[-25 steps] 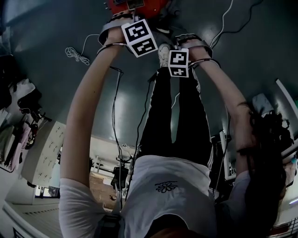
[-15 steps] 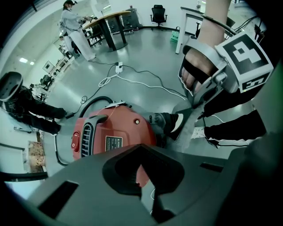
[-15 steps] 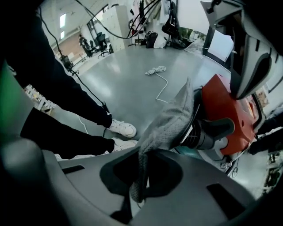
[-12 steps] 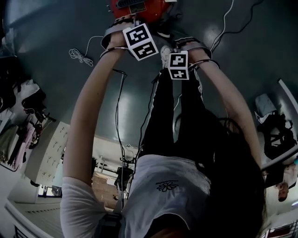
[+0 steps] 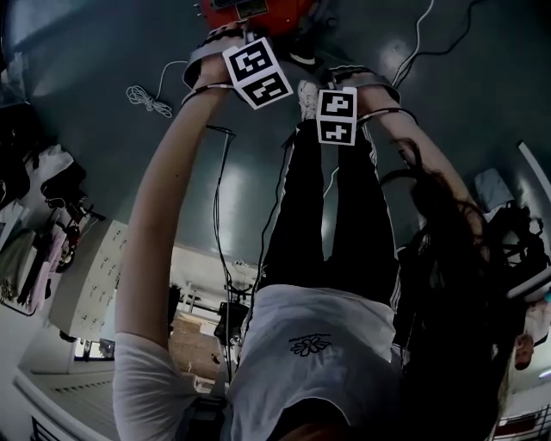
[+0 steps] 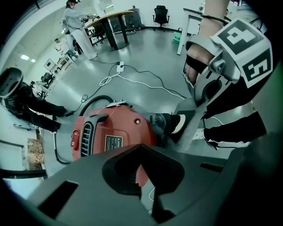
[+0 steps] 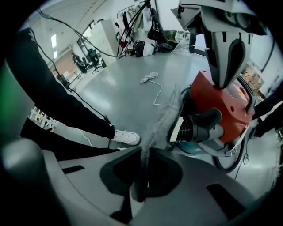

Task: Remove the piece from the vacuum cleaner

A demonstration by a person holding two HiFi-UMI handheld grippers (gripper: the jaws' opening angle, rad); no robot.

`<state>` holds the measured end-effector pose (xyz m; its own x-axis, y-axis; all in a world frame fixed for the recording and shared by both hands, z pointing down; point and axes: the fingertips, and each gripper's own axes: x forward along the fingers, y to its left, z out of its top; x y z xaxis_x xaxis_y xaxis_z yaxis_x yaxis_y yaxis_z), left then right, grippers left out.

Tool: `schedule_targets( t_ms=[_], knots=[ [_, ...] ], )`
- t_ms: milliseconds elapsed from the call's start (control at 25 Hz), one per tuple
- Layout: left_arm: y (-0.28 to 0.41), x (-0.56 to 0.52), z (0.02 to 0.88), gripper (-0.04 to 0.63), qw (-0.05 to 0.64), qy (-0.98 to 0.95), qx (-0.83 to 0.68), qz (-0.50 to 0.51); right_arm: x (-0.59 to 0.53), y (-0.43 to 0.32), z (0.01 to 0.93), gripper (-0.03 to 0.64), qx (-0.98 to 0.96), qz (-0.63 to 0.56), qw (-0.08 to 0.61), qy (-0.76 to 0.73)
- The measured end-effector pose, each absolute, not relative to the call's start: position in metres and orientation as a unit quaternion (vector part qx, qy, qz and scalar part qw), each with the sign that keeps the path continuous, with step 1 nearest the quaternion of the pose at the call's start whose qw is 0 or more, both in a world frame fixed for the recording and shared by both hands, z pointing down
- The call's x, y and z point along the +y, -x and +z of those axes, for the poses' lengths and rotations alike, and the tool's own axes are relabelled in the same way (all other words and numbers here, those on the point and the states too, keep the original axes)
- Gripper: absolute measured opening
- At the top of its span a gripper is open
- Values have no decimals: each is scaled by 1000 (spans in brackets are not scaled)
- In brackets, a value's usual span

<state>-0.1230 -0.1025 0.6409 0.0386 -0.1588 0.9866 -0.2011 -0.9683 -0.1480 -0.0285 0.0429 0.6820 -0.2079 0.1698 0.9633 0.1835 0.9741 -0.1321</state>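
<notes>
The red vacuum cleaner (image 6: 110, 137) lies on the grey floor, with a black hose socket (image 7: 203, 126) at its end. It sits at the top edge of the head view (image 5: 258, 9). A flat grey piece (image 7: 161, 114) runs from beside that socket into my right gripper (image 7: 147, 152), which is shut on its edge. In the left gripper view the same piece (image 6: 194, 126) slants down from the right gripper (image 6: 201, 103). My left gripper (image 6: 141, 148) hovers just above the red body, its jaws shut with nothing between them.
The person's black-trousered legs (image 5: 327, 215) and white shoe (image 7: 126, 137) stand right beside the vacuum. A coiled white cable (image 5: 145, 101) and other leads (image 6: 132, 81) lie on the floor. A black hose (image 6: 59, 152) loops round the vacuum. Tables and people (image 6: 79, 22) are far off.
In the head view the right gripper's marker cube has shifted slightly right and tilted. The left gripper has barely moved. The person's hair has swung across the right side.
</notes>
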Motion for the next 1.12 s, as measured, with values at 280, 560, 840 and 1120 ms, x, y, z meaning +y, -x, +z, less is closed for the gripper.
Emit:
schedule_targets(
  t_ms=[280, 560, 840, 1120],
  knots=[
    [127, -103, 643, -3, 15, -719, -138, 681, 56, 35, 686, 21, -780, -6, 613, 123],
    [123, -102, 643, -3, 17, -716, -140, 683, 62, 32, 689, 21, -782, -6, 612, 121],
    [125, -104, 644, -3, 13, -715, -137, 686, 67, 33, 695, 21, -787, 8, 607, 112],
    [124, -103, 642, -3, 9, -713, -139, 687, 153, 7, 701, 21, -762, 22, 604, 232]
  ],
)
